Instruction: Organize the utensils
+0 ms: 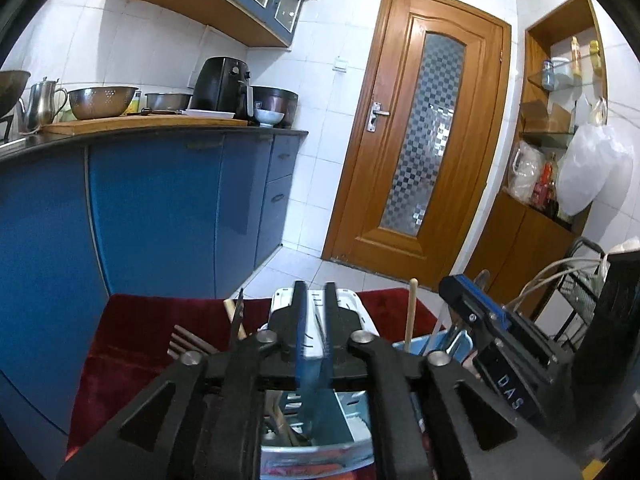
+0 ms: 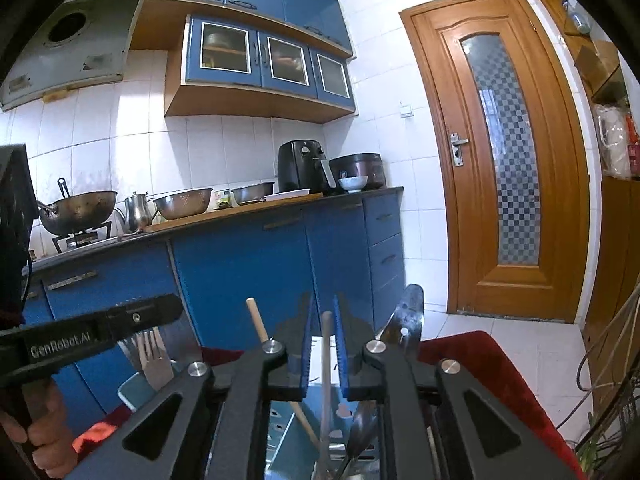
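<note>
Right wrist: right gripper (image 2: 323,322) jaws sitting slightly apart, a pale handle (image 2: 327,344) between them, possibly untouched. Left gripper (image 1: 312,300) is standing slightly apart over the utensil caddy (image 1: 352,308), gripping nothing. Caddy resting on red cloth (image 1: 132,332).

"GenRobot.AI" stands on the left hand-held gripper (image 2: 100,334); "DAS" on the right hand-held gripper (image 1: 460,292)

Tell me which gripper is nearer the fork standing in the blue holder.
Left. The left gripper hangs just above the fork, at the left of the right wrist view. The right gripper sits off to the fork's right, its fingers either side of a pale stick.
</note>
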The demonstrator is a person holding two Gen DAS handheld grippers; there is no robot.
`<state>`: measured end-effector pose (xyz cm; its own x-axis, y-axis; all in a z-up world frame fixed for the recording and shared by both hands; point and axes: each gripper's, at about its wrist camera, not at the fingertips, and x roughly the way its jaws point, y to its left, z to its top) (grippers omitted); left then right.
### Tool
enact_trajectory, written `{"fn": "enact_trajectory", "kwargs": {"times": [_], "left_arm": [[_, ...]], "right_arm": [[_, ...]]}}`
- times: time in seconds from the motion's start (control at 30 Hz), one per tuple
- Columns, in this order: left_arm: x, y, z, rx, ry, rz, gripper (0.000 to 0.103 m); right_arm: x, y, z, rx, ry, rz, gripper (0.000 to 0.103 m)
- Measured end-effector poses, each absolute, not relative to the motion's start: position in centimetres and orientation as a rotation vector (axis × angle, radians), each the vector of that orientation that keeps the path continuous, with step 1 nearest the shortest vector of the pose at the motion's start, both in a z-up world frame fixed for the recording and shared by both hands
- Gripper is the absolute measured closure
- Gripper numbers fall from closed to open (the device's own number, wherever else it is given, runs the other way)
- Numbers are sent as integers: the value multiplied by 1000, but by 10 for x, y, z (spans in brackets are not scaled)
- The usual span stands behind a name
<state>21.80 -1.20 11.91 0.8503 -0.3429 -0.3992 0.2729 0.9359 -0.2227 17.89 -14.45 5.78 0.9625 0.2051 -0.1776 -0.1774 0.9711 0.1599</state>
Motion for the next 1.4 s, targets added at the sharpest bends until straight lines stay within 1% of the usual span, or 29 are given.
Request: {"fn": "enact_trajectory", "kwargs": {"times": [0.03,0.07,0.2,0.33,0.4,0.47,0.6,0.63,0.67,0.77,0.8,0.83,0.87,0.93,0.97,1.03,1.1,1.17,1.23,1.4], "left_arm": [[215,-12,120,-157,446,-326,78],[212,-12,121,-153,439,-328,75],[199,-15,129,-136,430,-328,75],[187,-13,138,-117,425,-316,74],[178,-13,141,-100,427,-301,73],[169,-13,141,-85,435,-289,68],[150,-15,139,-53,445,-265,65],[145,-15,138,-48,443,-260,61],[139,-14,136,-45,440,-252,55],[123,-12,131,-61,424,-222,46],[119,-11,128,-69,420,-210,42],[114,-9,126,-80,417,-196,34],[109,-7,123,-91,411,-183,33],[100,-5,116,-104,397,-159,32],[98,-4,112,-104,396,-149,29],[93,-4,105,-98,395,-132,28],[90,-6,95,-81,395,-117,27],[88,-9,86,-65,398,-103,25],[88,-9,76,-61,400,-99,25],[95,-15,58,-38,416,-84,25]], "right_arm": [[177,-146,60,150,193,199,77],[174,-146,62,152,191,200,76],[161,-149,74,155,179,209,75],[146,-154,83,178,198,227,69],[137,-156,83,192,216,235,68],[128,-157,83,196,232,245,65],[107,-157,81,199,248,259,59],[102,-157,80,194,251,259,56],[97,-157,79,192,253,258,55],[82,-156,72,182,259,259,48],[78,-156,69,179,260,258,43],[74,-156,66,177,261,256,39],[69,-156,62,175,264,250,37],[62,-156,55,170,271,237,27],[60,-156,52,169,275,232,25],[57,-157,45,164,285,226,20],[54,-157,37,157,293,216,17],[53,-159,31,155,300,206,14],[52,-161,26,157,299,196,6],[55,-167,10,147,314,165,3]]}}
